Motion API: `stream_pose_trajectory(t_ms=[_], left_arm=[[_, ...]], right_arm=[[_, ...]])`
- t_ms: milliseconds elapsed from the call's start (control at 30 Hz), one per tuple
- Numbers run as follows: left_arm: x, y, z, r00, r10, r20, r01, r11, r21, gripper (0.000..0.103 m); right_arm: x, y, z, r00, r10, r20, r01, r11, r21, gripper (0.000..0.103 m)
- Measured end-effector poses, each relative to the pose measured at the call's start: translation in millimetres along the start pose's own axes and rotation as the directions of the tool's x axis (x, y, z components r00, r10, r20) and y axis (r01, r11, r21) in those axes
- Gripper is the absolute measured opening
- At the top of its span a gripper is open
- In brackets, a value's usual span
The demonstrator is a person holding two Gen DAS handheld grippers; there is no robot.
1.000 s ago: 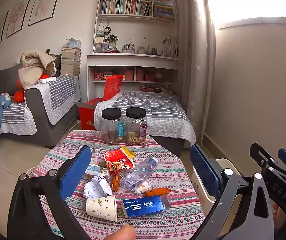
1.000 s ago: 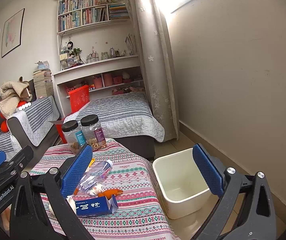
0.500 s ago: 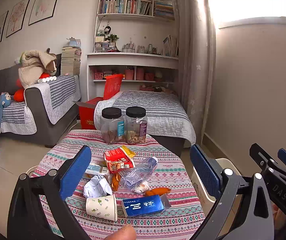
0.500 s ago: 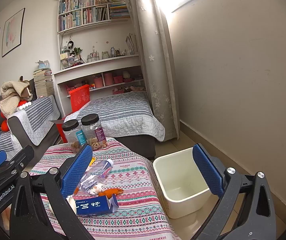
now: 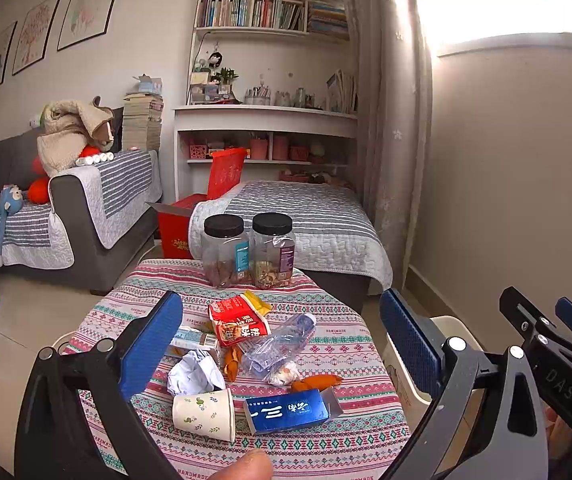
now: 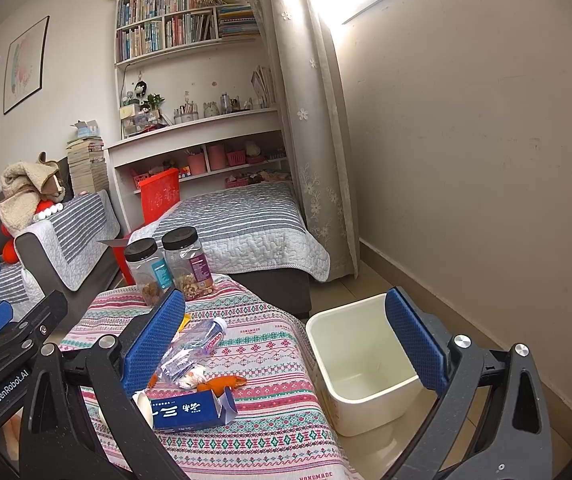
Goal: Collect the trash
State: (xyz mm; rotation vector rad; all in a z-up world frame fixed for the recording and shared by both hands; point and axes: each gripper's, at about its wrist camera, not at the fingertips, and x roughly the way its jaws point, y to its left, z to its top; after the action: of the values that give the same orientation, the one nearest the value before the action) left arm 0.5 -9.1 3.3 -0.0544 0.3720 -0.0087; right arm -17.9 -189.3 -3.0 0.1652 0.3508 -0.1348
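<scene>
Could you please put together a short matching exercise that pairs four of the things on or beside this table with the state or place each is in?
Things:
1. paper cup
2. blue carton
3. plastic bottle
4. white bin

States or places:
A. on the floor beside the table, nothing visible inside
B. crushed, clear, lying in the middle of the litter
C. lying on its side, mouth toward the carton
D. lying flat with its end flap open

Pairs: 1-C, 2-D, 3-B, 4-A
</scene>
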Motion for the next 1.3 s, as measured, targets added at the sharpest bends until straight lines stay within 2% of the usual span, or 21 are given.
stream_pose_trajectory(t_ms=[200, 367, 567, 667, 733, 800, 867, 900, 933, 967, 1033, 1067, 1100, 1133, 1167, 1200, 1300], left_arm=[[3, 4, -6, 1.000, 0.012, -0.019, -0.012, 1.000, -0.009, 0.096], [18, 17, -9, 0.994, 0.030, -0.107, -0.033, 0.999, -0.023, 0.096], [39, 42, -15, 0.974, 0.078, -0.213, -0.087, 0.996, -0.034, 0.096], [55, 60, -17, 0.954, 0.069, -0.293, -0.094, 0.993, -0.071, 0.096], [69, 77, -19, 0.931, 0.059, -0.361, -0.107, 0.988, -0.113, 0.096], [84, 92, -24, 0.900, 0.055, -0.432, -0.126, 0.982, -0.139, 0.096], [103, 106, -34, 0.849, 0.065, -0.525, -0.163, 0.976, -0.142, 0.096], [112, 112, -42, 0.817, 0.070, -0.573, -0.178, 0.975, -0.135, 0.096], [124, 117, -53, 0.772, 0.071, -0.632, -0.188, 0.975, -0.120, 0.096], [133, 120, -64, 0.734, 0.067, -0.676, -0.188, 0.976, -0.107, 0.096], [148, 123, -85, 0.670, 0.041, -0.741, -0.178, 0.978, -0.106, 0.096], [152, 126, -94, 0.647, 0.022, -0.762, -0.184, 0.975, -0.128, 0.096], [156, 131, -103, 0.631, -0.002, -0.776, -0.201, 0.965, -0.167, 0.096], [160, 139, -113, 0.613, -0.048, -0.788, -0.235, 0.942, -0.241, 0.096], [162, 144, -120, 0.603, -0.092, -0.792, -0.262, 0.916, -0.305, 0.096], [164, 151, -127, 0.601, -0.140, -0.787, -0.290, 0.880, -0.377, 0.096], [165, 159, -143, 0.623, -0.213, -0.752, -0.349, 0.785, -0.512, 0.096]], right_arm=[[6, 1, -1, 0.999, 0.000, -0.050, 0.000, 1.000, 0.005, 0.096], [23, 9, -6, 0.987, 0.037, -0.156, -0.035, 0.999, 0.018, 0.096], [47, 25, -18, 0.958, 0.091, -0.271, -0.095, 0.996, -0.002, 0.096], [62, 36, -23, 0.939, 0.097, -0.331, -0.120, 0.991, -0.052, 0.096], [70, 43, -26, 0.932, 0.089, -0.352, -0.131, 0.987, -0.096, 0.096], [80, 47, -30, 0.922, 0.089, -0.378, -0.147, 0.981, -0.126, 0.096], [91, 48, -35, 0.909, 0.096, -0.406, -0.163, 0.978, -0.134, 0.096], [96, 48, -39, 0.904, 0.099, -0.416, -0.168, 0.977, -0.133, 0.096], [101, 48, -43, 0.899, 0.100, -0.427, -0.172, 0.976, -0.133, 0.096], [107, 46, -48, 0.893, 0.102, -0.439, -0.176, 0.976, -0.132, 0.096], [119, 43, -58, 0.873, 0.097, -0.477, -0.175, 0.977, -0.121, 0.096], [124, 40, -62, 0.860, 0.098, -0.501, -0.173, 0.979, -0.106, 0.096], [130, 37, -65, 0.845, 0.101, -0.525, -0.171, 0.982, -0.086, 0.096], [136, 34, -69, 0.831, 0.108, -0.545, -0.169, 0.984, -0.062, 0.096], [141, 31, -72, 0.818, 0.117, -0.563, -0.166, 0.985, -0.037, 0.096], [146, 27, -74, 0.804, 0.125, -0.581, -0.160, 0.987, -0.009, 0.096], [156, 22, -82, 0.778, 0.143, -0.611, -0.143, 0.988, 0.050, 0.096]])
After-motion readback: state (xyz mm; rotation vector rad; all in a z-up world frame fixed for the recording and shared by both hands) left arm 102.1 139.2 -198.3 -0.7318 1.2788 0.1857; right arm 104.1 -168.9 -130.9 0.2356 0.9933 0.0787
